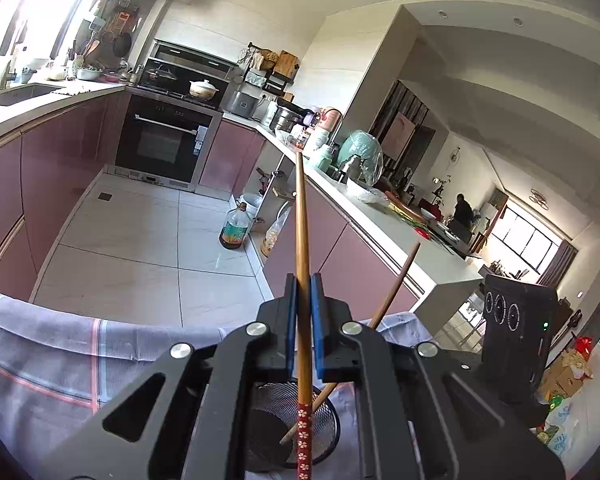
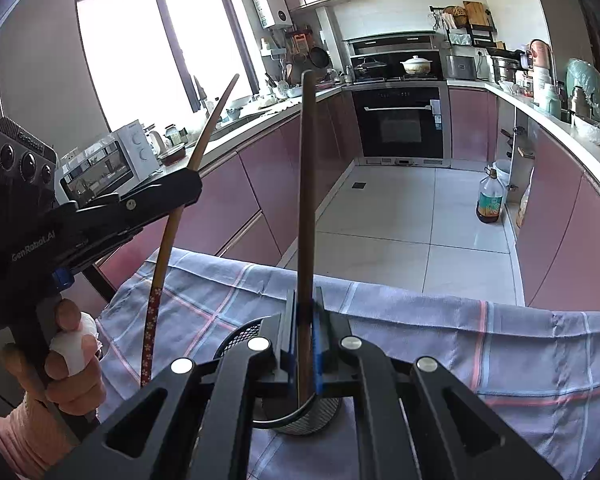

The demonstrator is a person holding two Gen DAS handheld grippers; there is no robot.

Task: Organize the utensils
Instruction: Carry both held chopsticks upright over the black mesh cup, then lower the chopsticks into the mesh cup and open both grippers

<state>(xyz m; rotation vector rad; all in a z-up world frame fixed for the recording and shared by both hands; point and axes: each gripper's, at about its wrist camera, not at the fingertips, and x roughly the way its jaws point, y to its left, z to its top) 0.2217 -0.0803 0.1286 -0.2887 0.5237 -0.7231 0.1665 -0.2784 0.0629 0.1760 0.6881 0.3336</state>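
We are clamping one brown wooden chopstick (image 1: 302, 216) in our left gripper (image 1: 304, 292), another (image 2: 306, 208) in our right gripper (image 2: 305, 320), above the black mesh holder (image 2: 236, 336) near the checked cloth's (image 2: 480, 344) edge, its base hidden.

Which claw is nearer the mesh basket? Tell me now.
Right. The right claw sits directly over the mesh basket, its chopstick dipping inside; the left claw is higher, off to the side.

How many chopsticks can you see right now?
2. One chopstick with a red flowered end is clamped in the left gripper; the other chopstick is in the right gripper, above the mesh holder. More may be hidden inside.
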